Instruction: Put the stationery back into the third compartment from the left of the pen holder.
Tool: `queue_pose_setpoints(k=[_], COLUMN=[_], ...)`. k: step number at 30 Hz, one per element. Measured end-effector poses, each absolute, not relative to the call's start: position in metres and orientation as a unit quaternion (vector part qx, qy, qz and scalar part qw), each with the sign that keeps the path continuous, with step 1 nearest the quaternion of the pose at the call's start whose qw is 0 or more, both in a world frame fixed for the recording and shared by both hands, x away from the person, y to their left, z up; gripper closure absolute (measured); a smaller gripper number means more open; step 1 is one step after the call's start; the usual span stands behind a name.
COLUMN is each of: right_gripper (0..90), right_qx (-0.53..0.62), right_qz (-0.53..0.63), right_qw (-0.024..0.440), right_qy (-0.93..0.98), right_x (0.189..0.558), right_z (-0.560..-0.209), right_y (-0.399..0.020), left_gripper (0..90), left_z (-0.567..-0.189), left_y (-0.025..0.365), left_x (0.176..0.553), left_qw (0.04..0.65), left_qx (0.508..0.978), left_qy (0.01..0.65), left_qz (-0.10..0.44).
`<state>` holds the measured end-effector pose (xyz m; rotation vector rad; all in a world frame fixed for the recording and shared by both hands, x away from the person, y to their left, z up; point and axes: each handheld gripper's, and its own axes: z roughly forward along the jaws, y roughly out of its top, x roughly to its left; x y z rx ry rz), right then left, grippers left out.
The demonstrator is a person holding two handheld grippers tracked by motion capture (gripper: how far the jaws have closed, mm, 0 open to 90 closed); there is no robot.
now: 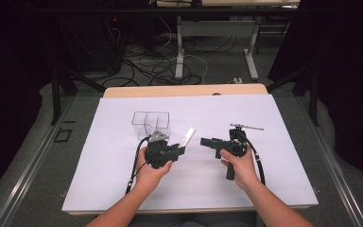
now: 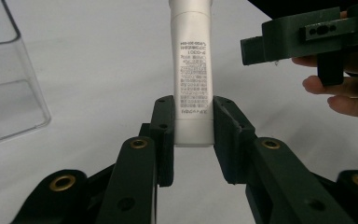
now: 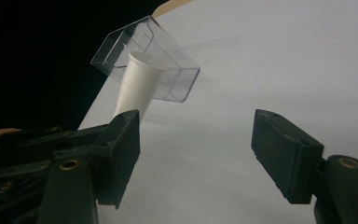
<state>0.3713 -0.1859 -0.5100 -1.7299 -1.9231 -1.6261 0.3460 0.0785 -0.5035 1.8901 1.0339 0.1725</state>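
L gripper (image 1: 181, 150) fingers clamped | R gripper (image 1: 205, 141) fingers apart, level

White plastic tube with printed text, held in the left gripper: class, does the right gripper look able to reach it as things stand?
Probably yes. The white plastic tube sticks out of the left gripper toward the right gripper, whose jaws are open with nothing between them.

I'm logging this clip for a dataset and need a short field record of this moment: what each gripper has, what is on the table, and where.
Left gripper: shut on the white tube, clamped at its crimped end, cap end pointing away
Right gripper: open, nothing between the jaws, facing the tube
Clear container: upright, two compartments, empty, behind the left gripper
Table cover: white sheet
Tube and right gripper: apart, not touching
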Motion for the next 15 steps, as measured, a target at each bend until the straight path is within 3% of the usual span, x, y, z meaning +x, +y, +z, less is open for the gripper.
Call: queue_pose_setpoints(k=[15], right_gripper=[42.3], right_qx=[-0.563], right_qz=[-0.542], right_qw=[0.075], right_qy=[-0.619], right_x=[0.365], right_z=[-0.52], right_y=[-0.172], left_gripper=[71.2], left_z=[-0.512], left_y=[0.051], left_x=[0.335], left_qw=[0.474], left_qx=[0.788], left_qy=[0.389], left_qz=[0.064])
